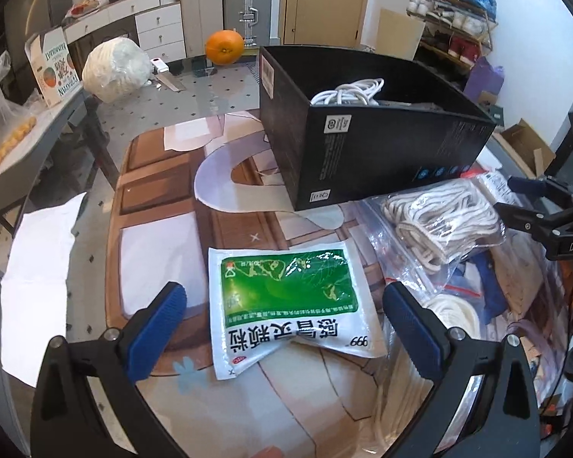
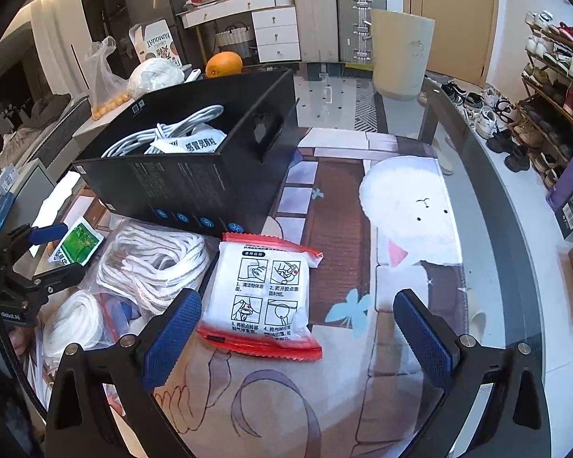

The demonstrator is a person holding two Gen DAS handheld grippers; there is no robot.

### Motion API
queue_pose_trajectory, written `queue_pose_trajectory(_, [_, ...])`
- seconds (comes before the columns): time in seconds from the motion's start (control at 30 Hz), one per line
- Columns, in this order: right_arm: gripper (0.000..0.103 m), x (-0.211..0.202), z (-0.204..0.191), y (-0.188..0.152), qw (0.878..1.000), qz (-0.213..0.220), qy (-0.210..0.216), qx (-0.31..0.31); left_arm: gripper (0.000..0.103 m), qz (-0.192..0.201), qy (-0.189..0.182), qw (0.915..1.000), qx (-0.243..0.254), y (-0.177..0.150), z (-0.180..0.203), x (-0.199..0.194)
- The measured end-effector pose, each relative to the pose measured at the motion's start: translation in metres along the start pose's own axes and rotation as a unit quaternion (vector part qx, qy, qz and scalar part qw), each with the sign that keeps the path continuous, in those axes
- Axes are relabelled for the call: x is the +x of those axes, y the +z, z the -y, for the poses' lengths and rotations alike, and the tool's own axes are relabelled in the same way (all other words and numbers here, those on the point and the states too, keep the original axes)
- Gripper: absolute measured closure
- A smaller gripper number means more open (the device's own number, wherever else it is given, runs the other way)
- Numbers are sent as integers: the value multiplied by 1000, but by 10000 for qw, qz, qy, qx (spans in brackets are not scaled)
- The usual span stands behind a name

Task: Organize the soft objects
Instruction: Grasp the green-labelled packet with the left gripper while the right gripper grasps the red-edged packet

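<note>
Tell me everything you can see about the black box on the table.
The black box looks like matte printed cardboard, open-topped, with small icons along its lower side and a cut-out handle in one end wall. It stands upright on the illustrated table mat. Inside lie a coiled white cable and a white sachet. A bagged bundle of white rope lies close against its base.

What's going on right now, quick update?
Left hand-held gripper open over green sachet. Right hand-held gripper open over red-edged packet. Black box holds white cable. Bagged ropes alongside.
</note>
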State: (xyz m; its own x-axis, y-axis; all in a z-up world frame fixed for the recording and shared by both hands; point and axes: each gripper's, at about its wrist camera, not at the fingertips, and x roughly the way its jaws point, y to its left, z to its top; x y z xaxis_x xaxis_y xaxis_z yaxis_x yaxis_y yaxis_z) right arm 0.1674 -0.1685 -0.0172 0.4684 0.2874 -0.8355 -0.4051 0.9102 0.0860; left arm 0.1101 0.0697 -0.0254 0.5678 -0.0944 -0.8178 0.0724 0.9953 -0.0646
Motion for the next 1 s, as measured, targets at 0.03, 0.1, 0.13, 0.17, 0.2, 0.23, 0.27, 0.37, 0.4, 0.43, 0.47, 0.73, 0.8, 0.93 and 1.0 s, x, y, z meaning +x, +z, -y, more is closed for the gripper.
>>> queue_pose_trajectory(0.03, [1,2,-1,0,10000,-53,-31,-30,0,-18,30,10000,4,0,-1,0])
queue_pose_trajectory(0.1, [1,5,-1,1,9999,-79,-115,-59,0,-50,131,9999,19,0,-3,1])
queue_pose_trajectory(0.13, [1,5,0,1,9998,-104,-146,-59,0,-61,203,9998,31,0,-4,2])
queue_pose_trajectory(0.17, [1,6,1,1,9998,-108,-158,-51,0,-60,225,9997,44,0,-4,3])
queue_pose_trajectory(0.2, [1,6,2,1,9998,-107,-151,-43,0,-56,223,9997,46,0,-5,3])
queue_pose_trajectory(0.23, [1,7,2,1,9998,-126,-156,-52,0,-56,227,9997,47,0,-4,3])
queue_pose_trajectory(0.27, [1,8,2,1,9998,-136,-163,-65,0,-49,230,9997,55,-1,-4,3])
queue_pose_trajectory(0.37, [1,10,0,1,9996,-138,-193,-152,0,-26,222,9997,62,-2,-4,3])
queue_pose_trajectory(0.4, [1,10,-1,1,9996,-137,-196,-167,0,-18,217,9997,62,-2,-4,3])
queue_pose_trajectory(0.43, [1,10,-2,2,9995,-133,-208,-191,0,-11,219,9997,65,-2,-4,2])
queue_pose_trajectory(0.47, [1,11,-2,2,9995,-138,-222,-204,0,-2,220,9997,64,-3,-4,2])
queue_pose_trajectory(0.73, [17,7,-7,-1,9991,-39,-304,-285,4,63,172,9998,124,-4,-3,0])
queue_pose_trajectory(0.8, [29,3,-8,-2,9991,14,-277,-321,20,144,112,9997,186,-5,-1,-3])
queue_pose_trajectory(0.93, [41,-1,-7,-4,9991,49,-224,-360,39,255,51,9994,247,-5,-1,-8])
queue_pose_trajectory(1.0, [42,-2,-9,-6,9990,66,-208,-379,45,274,47,9993,255,-5,-1,-9])
